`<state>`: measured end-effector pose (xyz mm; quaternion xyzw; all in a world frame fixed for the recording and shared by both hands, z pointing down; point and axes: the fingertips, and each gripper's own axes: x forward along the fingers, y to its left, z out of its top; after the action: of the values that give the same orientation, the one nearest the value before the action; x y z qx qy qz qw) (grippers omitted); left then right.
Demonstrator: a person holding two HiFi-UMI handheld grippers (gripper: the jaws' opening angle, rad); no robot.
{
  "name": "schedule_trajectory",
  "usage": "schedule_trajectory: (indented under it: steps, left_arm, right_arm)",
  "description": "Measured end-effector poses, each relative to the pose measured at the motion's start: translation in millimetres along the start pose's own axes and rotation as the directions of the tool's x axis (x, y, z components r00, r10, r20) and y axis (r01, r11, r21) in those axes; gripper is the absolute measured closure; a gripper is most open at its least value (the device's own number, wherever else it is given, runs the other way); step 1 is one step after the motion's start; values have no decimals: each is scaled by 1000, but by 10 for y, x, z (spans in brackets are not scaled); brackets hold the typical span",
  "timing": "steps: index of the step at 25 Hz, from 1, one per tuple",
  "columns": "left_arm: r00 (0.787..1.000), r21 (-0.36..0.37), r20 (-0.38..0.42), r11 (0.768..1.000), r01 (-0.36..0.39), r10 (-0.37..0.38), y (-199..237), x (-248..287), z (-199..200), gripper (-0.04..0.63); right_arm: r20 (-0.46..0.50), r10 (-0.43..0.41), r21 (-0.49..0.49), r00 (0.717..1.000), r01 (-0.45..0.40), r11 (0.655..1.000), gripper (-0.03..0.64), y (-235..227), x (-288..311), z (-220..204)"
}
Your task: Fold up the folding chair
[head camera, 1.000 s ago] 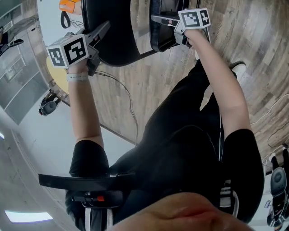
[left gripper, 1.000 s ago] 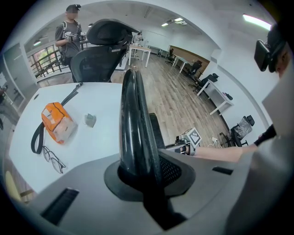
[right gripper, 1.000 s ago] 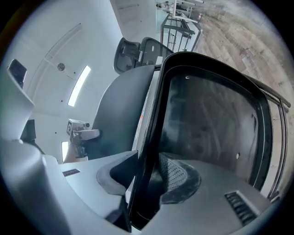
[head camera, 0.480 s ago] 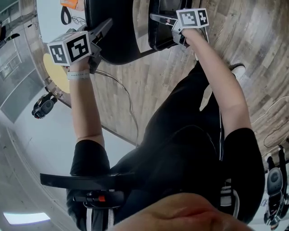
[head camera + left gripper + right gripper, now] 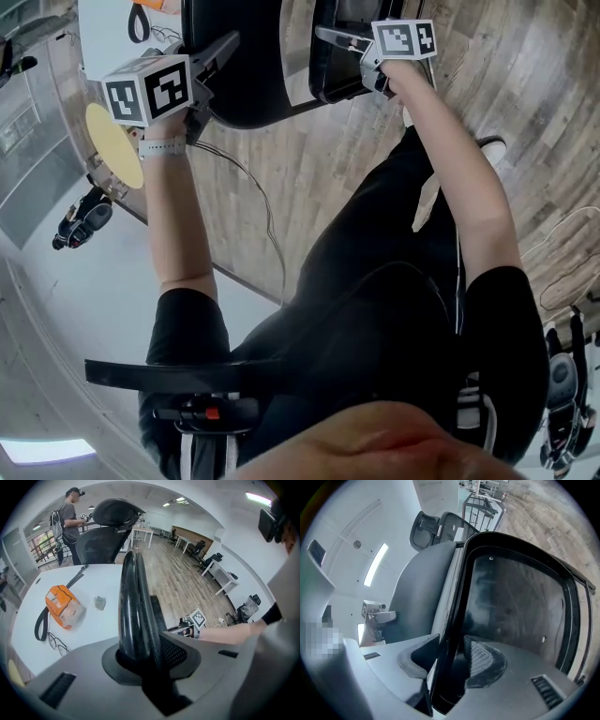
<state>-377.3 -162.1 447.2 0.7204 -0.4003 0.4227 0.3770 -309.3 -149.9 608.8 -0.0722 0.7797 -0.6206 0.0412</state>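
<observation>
The black folding chair stands at the top of the head view as two panels. My left gripper (image 5: 223,45) is on the rim of the rounded left panel (image 5: 239,75). In the left gripper view that rim (image 5: 133,597) runs up between the pads of my left gripper (image 5: 143,653). These jaws have just been opening a little, with the rim still between them and touching the pads. My right gripper (image 5: 323,36) holds the edge of the right panel (image 5: 339,66). In the right gripper view that rimmed panel (image 5: 515,606) sits between the pads of my right gripper (image 5: 452,660).
A white table (image 5: 93,581) behind the chair holds an orange pouch (image 5: 63,609) and glasses (image 5: 56,644). An office chair (image 5: 103,536) and a person (image 5: 70,513) are beyond it. A cable (image 5: 258,192) crosses the wooden floor, and a yellow disc (image 5: 112,145) lies at left.
Both grippers stay on the chair panels. The left gripper and the left panel sit slightly higher and further right in the picture; the yellow disc shows more.
</observation>
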Motion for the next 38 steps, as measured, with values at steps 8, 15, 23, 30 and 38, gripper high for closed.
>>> schedule_trajectory:
  steps: [8, 15, 23, 30, 38]
  left_arm:
    - [949, -35, 231, 977, -210, 213, 218, -386, 220, 367]
    - [829, 149, 494, 914, -378, 262, -509, -862, 281, 368]
    - [775, 236, 623, 970, -57, -106, -2403, -794, 217, 368]
    - [710, 394, 613, 913, 104, -346, -3780, -862, 85, 368]
    - [627, 298, 683, 926, 230, -375, -4138, -1067, 159, 390]
  right_arm:
    - [41, -103, -108, 994, 107, 988, 356, -167, -380, 123]
    - [178, -167, -352, 970, 222, 909, 357, 301, -1602, 374]
    - [216, -231, -623, 949, 316, 716, 367, 1661, -3177, 228]
    - [193, -223, -744, 956, 290, 602, 390, 2908, -3611, -258]
    - [194, -177, -815, 965, 259, 518, 479, 3727, -3652, -436]
